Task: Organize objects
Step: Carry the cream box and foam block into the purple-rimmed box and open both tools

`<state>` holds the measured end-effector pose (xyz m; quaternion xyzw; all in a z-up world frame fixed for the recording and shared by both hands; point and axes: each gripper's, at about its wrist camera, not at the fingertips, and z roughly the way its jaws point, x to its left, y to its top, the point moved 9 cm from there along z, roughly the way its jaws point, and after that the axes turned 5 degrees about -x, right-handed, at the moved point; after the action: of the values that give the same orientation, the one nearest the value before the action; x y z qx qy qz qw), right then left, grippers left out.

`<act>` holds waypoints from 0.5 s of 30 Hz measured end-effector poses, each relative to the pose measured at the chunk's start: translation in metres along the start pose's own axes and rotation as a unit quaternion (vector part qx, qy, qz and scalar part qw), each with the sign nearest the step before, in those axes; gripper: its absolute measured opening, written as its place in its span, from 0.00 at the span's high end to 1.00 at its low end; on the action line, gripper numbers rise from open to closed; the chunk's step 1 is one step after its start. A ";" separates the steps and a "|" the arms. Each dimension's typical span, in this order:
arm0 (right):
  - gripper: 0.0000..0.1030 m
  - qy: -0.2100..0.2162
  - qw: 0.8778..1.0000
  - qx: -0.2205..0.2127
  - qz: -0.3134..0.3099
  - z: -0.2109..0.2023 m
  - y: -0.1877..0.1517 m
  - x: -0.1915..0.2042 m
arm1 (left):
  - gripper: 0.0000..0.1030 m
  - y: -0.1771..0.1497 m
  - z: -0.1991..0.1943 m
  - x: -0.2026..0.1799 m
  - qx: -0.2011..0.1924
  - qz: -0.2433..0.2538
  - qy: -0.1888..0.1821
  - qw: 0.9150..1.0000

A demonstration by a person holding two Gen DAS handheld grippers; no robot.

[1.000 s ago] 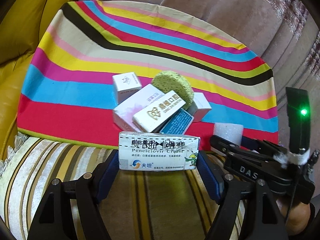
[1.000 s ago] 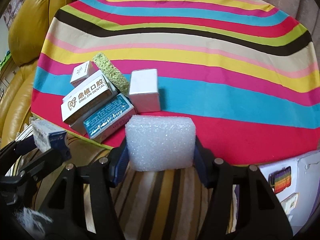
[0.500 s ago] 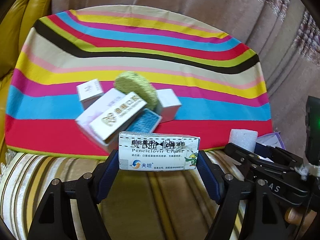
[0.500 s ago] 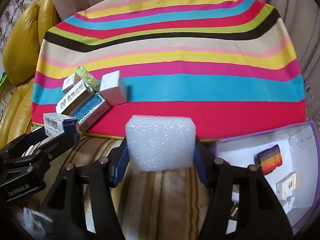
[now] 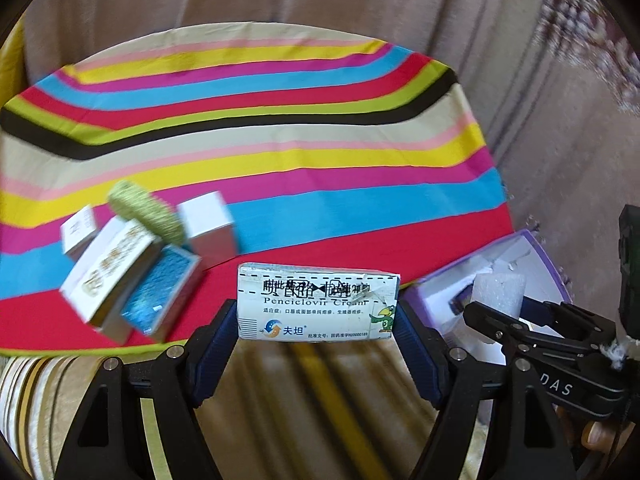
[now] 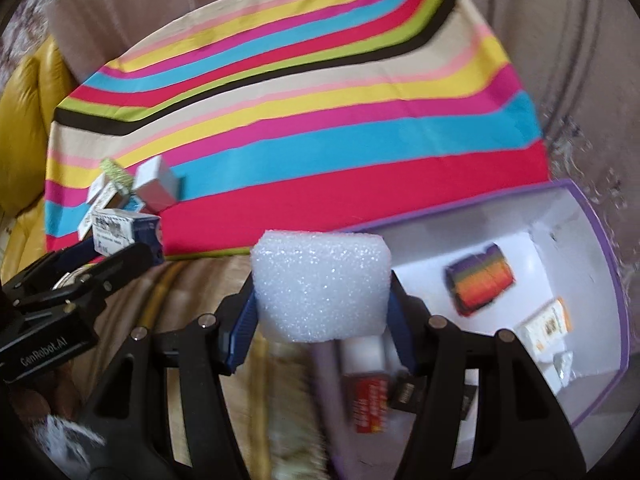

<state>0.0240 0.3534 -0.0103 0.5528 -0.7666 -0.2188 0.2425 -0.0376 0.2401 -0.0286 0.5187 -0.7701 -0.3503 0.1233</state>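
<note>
Striped cloth (image 5: 280, 152) carries a pile of boxes (image 5: 132, 272) at its left. Purple-rimmed bin (image 6: 600, 272) sits off the cloth's right corner, small items inside. Foam block (image 6: 322, 284) — clenched in the right gripper (image 6: 322, 320), over the bin's near-left edge. Cream box (image 5: 318, 307) — long axis crosswise, label facing camera, clamped by the left gripper (image 5: 318, 336) at the cloth's near edge.

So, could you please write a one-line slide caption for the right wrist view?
Right gripper carries a white foam block toward the purple-rimmed box beside the striped cloth.
</note>
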 end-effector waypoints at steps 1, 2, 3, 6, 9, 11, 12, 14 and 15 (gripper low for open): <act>0.40 -0.007 1.000 0.001 0.009 -0.001 -0.002 -0.011 | 0.25 0.001 0.002 -0.007 0.000 0.005 -0.004 1.000; 0.40 -0.012 1.000 0.001 0.014 -0.001 -0.004 -0.017 | 0.25 0.002 0.004 -0.016 0.001 0.013 -0.008 1.000; 0.40 -0.016 1.000 0.002 0.019 -0.002 -0.005 -0.024 | 0.25 0.002 0.006 -0.022 0.001 0.018 -0.013 1.000; 0.40 -0.030 0.999 0.003 0.033 -0.005 -0.010 -0.045 | 0.25 0.005 0.013 -0.047 0.000 0.039 -0.025 0.999; 0.40 -0.047 0.998 0.006 0.046 -0.006 -0.016 -0.064 | 0.25 0.009 0.018 -0.071 -0.001 0.056 -0.041 0.998; 0.40 -0.056 0.997 0.008 0.059 -0.006 -0.020 -0.079 | 0.25 0.010 0.023 -0.088 0.001 0.064 -0.054 0.996; 0.40 -0.062 0.996 0.009 0.064 -0.007 -0.022 -0.086 | 0.25 0.011 0.026 -0.093 0.003 0.068 -0.058 0.996; 0.40 -0.069 0.995 0.011 0.072 -0.008 -0.025 -0.097 | 0.25 0.011 0.033 -0.107 0.008 0.075 -0.068 0.995; 0.40 -0.075 0.994 0.012 0.076 -0.007 -0.027 -0.103 | 0.25 0.011 0.036 -0.113 0.012 0.076 -0.073 0.994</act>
<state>0.0764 0.4432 -0.0341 0.4781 -0.8250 -0.2308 0.1937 -0.0168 0.3573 -0.0273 0.4330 -0.8183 -0.3678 0.0871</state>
